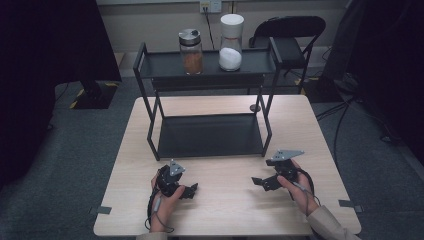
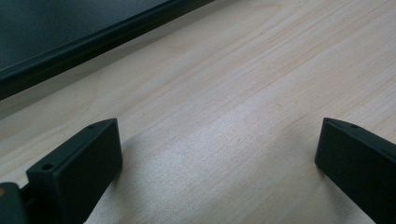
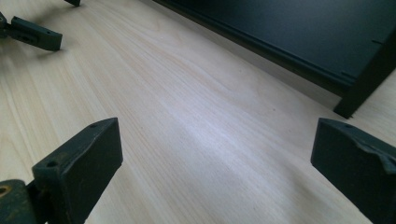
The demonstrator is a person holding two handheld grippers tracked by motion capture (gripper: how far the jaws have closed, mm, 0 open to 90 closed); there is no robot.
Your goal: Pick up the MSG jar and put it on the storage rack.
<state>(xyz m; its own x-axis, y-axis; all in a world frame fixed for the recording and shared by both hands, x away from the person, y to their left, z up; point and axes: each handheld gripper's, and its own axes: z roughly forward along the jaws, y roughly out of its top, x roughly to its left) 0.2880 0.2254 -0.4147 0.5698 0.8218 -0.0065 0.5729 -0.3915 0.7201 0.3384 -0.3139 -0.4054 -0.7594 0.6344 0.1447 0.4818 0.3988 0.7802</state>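
Both claws rest low on the table (image 1: pixel 225 200) in the high view, each in one of the person's hands: the left claw (image 1: pixel 191 190) and the right claw (image 1: pixel 256 181) point toward each other across a bare stretch of wood, well apart, holding nothing. Just beyond them stands a black two-level rack (image 1: pixel 210 135). Its lower shelf is bare. On its upper shelf are two jars side by side, one with brown contents and a metal lid (image 1: pixel 191 51), one with white contents and a tall white lid (image 1: pixel 231 43). Both stand upright, well away from the claws. A folding chair (image 1: pixel 290 30) sits behind the table.

From the left gripper view, the left claw (image 2: pixel 217 154) is wide, with only wood grain between its jaws and the dark edge of the rack's lower shelf (image 2: pixel 70 46) at the upper left.

From the right gripper view, the right claw (image 3: pixel 215 158) is likewise wide and empty. The rack's lower shelf (image 3: pixel 299 32) and one of its legs (image 3: pixel 366 79) lie to the upper right, and the left claw's tips (image 3: pixel 35 32) show at the far upper left.

I judge this a rest position with no reach begun. The next move probably calls for one claw to lift clear of the table, rise to the upper shelf and close around a jar's body.
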